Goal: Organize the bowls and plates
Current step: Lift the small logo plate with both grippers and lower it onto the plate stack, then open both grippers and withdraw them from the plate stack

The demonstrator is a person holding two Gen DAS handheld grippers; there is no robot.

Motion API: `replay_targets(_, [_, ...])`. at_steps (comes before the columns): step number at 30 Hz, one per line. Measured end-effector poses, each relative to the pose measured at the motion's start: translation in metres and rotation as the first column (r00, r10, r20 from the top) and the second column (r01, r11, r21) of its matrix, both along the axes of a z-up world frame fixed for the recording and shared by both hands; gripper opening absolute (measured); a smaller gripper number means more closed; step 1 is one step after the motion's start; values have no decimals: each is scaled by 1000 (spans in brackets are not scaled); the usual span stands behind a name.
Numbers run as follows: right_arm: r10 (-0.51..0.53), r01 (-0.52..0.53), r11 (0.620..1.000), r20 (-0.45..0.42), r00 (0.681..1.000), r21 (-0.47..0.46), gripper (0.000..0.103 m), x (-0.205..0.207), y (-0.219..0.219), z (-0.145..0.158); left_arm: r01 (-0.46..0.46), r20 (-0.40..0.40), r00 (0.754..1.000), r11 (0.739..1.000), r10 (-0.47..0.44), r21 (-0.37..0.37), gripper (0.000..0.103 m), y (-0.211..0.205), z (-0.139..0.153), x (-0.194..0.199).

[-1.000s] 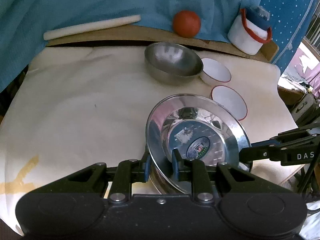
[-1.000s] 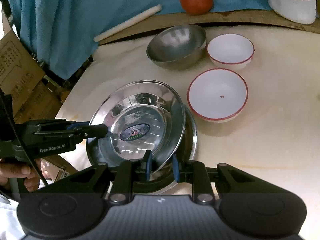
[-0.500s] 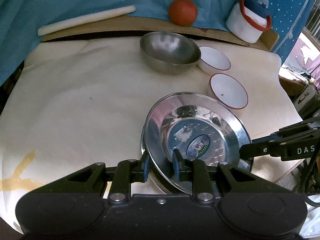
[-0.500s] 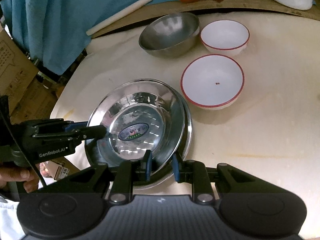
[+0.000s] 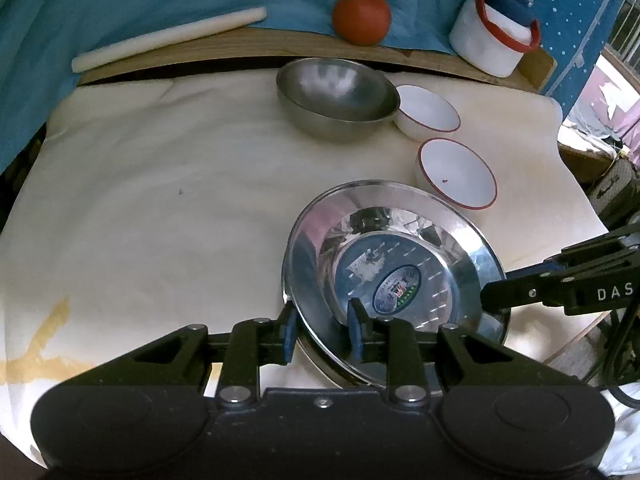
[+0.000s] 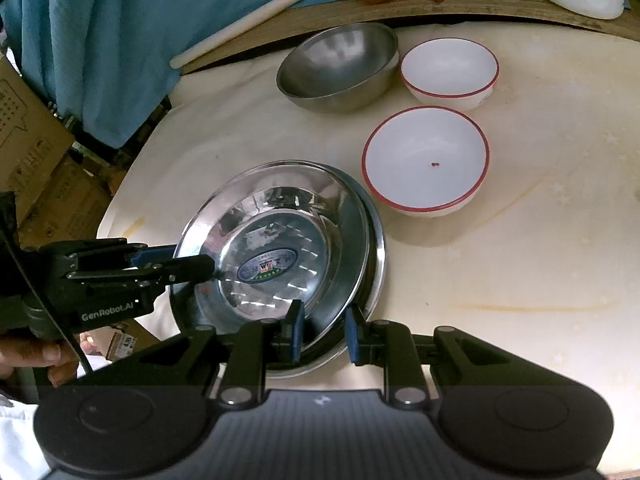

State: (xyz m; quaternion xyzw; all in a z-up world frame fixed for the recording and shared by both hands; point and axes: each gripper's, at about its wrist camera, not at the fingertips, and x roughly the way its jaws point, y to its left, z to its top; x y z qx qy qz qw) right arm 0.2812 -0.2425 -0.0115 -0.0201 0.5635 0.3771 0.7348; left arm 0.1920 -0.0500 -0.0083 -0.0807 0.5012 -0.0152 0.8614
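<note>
A shiny steel plate (image 5: 400,264) with a round label sits on a second steel plate (image 6: 374,248) near the table's front edge; it also shows in the right wrist view (image 6: 280,240). My left gripper (image 5: 322,330) is shut on the top plate's near rim. My right gripper (image 6: 322,334) is shut on the rim from the other side. Each gripper shows in the other's view, the right one (image 5: 492,294) and the left one (image 6: 200,266). A steel bowl (image 5: 338,98) and two white red-rimmed bowls, the farther (image 5: 426,110) and the nearer (image 5: 456,172), stand behind.
A cream cloth (image 5: 160,200) covers the table. On a wooden ledge at the back lie a white rod (image 5: 168,38), a red ball (image 5: 362,18) and a white container with a red handle (image 5: 492,44). Cardboard boxes (image 6: 36,160) stand off the table's left side.
The top plate has come down from a steep tilt onto the lower plate. Both grippers keep their hold on its rim.
</note>
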Motion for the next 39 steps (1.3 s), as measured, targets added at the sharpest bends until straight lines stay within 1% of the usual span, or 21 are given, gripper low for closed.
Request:
replay_targets(13, [-27,27,1000,2,1000,-6,25,-1,0,2,19,-8,1000,1000,-19,-2,30,-1,0,2])
replay_targets(39, [-29,29,1000,2,1000,-7,31,-3,0,3,32,-14,999,999,-32,0,31,-3,-1,4])
